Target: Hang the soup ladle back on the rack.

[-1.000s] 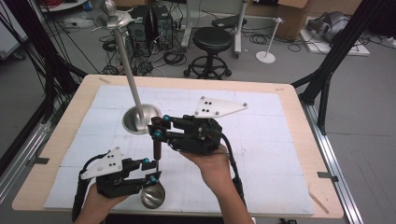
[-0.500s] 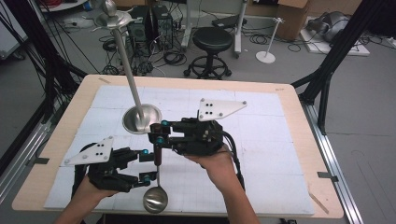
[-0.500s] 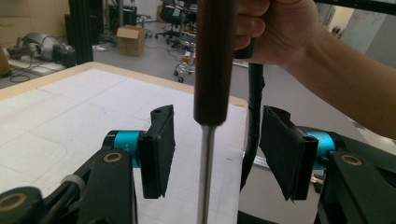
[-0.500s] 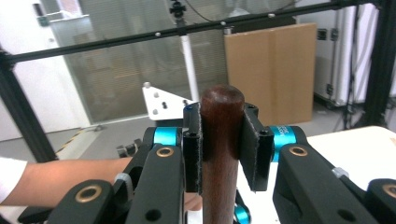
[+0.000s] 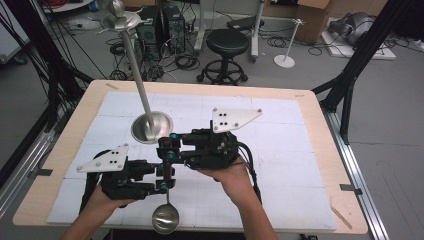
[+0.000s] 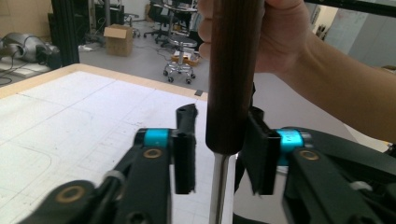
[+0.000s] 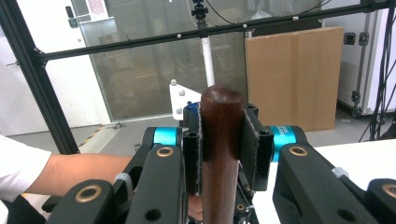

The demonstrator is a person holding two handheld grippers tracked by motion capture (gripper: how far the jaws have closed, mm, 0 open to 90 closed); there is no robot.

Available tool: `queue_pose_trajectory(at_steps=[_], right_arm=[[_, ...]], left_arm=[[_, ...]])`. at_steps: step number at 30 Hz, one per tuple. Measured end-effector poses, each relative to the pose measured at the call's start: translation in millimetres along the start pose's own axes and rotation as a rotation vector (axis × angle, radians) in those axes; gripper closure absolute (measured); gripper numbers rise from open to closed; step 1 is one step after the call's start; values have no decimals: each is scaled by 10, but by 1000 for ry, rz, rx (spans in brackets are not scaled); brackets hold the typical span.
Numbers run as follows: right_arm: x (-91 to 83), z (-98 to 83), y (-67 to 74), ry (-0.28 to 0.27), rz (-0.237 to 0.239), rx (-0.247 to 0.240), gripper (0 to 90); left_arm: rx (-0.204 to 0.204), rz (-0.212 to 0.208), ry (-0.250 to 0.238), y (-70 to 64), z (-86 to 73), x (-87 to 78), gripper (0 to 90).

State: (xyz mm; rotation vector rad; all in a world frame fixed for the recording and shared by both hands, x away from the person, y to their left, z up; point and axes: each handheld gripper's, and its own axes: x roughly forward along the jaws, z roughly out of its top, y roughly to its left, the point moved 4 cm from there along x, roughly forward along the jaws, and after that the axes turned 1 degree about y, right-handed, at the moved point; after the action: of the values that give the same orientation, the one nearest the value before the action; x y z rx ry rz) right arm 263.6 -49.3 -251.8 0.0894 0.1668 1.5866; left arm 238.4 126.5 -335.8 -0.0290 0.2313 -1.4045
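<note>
A ladle with a dark wooden handle and a metal bowl hangs over the table's near edge, bowl nearest the person. My right gripper is shut on the handle's upper end, both pads pressed against the wood; in the high view the right gripper reaches in from the right. My left gripper straddles the handle's lower end where the steel shaft begins. Its jaws have just been closing, and a gap still shows beside the left pad. In the high view the left gripper sits just below the right one.
A metal stand with a round base and a slanted pole stands on the white mat behind the grippers. The wooden table edge frames the mat. A stool and cables are on the floor beyond.
The left gripper's jaws spread wide half a second ago and have since narrowed around the ladle's handle. The right gripper and the ladle have stayed put.
</note>
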Motion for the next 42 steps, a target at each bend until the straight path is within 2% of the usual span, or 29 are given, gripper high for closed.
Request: queue_pose_trajectory(at_steps=[2, 6, 7, 8, 9, 14, 16, 21, 27, 31, 35, 38, 42], right_arm=[[-3, -8, -5, -2, -6, 2, 729], [-11, -28, -21, -12, -6, 26, 714], [-19, -33, -28, -24, -10, 48, 629], [-35, -30, -37, -54, -46, 61, 455], [-66, -28, -47, -75, -101, 66, 388], [-323, -49, -25, -114, -227, 51, 283], [-446, -93, 0, -104, -296, 37, 250], [-745, -345, 57, -63, -443, 29, 245], [-1060, -679, 126, -52, -603, 28, 229], [-1193, -833, 143, -40, -688, 29, 206], [-1297, -966, 126, 20, -799, 15, 180], [-1344, -1026, 115, 33, -839, 14, 180], [-1362, -1097, 99, 44, -848, 14, 179]], left_arm=[[10, 4, 4, -4, -2, 1, 726], [2, 20, 14, -10, 1, 8, 734], [-2, 30, 17, -8, 3, 6, 735], [-8, 41, 15, -2, 8, 0, 736], [-9, 53, 13, 5, 14, -12, 736], [-6, 139, 25, 67, 47, -74, 737], [-9, 173, 26, 102, 61, -99, 737], [-13, 257, 22, 186, 136, -160, 738], [-22, 354, 14, 328, 283, -228, 738], [-27, 416, 4, 455, 416, -285, 737], [-43, 460, -1, 579, 548, -338, 737], [-52, 478, 0, 663, 663, -371, 737], [-47, 509, -2, 775, 829, -405, 737]])
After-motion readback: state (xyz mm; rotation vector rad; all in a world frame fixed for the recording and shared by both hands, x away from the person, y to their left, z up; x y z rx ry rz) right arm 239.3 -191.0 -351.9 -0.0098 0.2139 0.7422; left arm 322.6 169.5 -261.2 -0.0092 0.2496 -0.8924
